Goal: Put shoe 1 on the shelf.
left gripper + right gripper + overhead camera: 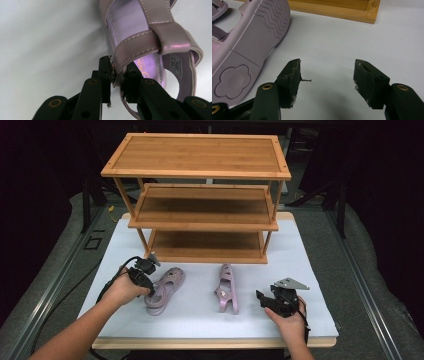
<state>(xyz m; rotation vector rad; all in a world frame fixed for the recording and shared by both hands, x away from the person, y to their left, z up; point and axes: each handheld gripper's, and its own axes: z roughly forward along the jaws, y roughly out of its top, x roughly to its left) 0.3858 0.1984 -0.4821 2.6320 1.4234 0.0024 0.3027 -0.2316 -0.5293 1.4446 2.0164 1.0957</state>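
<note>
Left claw (pixel 117 75) pinched the sandal (pixel 140 50) by its thin strap; right claw (pixel 327 82) sat open, empty. Such a narrow bite could slip once lifted, dropping it onto the bench (pixel 200 320).

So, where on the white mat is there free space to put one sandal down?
Free: the mat right of the shelf rack, and the strip between both sandals. Crowded: near the left gripper, shut on a sandal strap.

Pearly, glossy sandal (pixel 140 32) – grained wooden rack (pixel 200 195) – matt tabletop (pixel 200 320).
</note>
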